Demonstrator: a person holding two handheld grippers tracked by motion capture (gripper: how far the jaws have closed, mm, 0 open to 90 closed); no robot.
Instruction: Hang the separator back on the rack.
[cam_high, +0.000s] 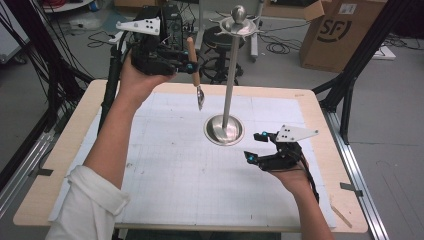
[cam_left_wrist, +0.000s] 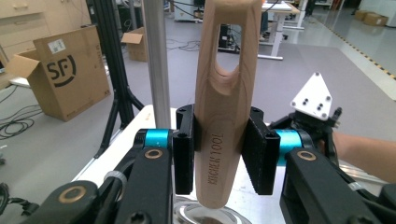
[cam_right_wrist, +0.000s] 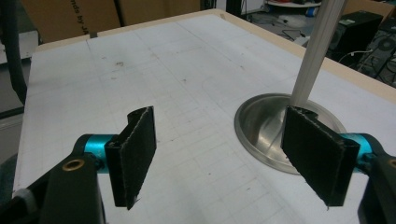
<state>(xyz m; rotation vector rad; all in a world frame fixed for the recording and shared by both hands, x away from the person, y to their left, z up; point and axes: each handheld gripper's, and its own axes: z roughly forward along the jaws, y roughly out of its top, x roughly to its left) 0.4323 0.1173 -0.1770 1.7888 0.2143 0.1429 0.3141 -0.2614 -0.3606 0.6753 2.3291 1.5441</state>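
So the left claw (cam_high: 192, 65) is up in the air over the far left part of the table (cam_high: 60, 150), clamped on the wooden handle of a small utensil (cam_high: 193, 62). The utensil hangs roughly upright, handle on top and its metal tip pointing down at the white grid mat (cam_high: 165, 170), well clear of it. In the left gripper view you can see both black pads squeezing the handle (cam_left_wrist: 222, 116) from either side, and there's a long slot cut through the wood above the grip, plus some stamped lettering that's too small to read properly.

Just beside the utensil stands a metal stand (cam_high: 231, 75): thin pole, round dished base sitting on the mat, a ball knob and little hooks at the top. The utensil is near the pole but not touching it.

The right claw (cam_high: 254, 146) sits low over the mat, just right of the stand's base. Its jaws are spread apart with nothing between them, and in the right gripper view the base (cam_right_wrist: 261, 126) and pole are behind the one pad.
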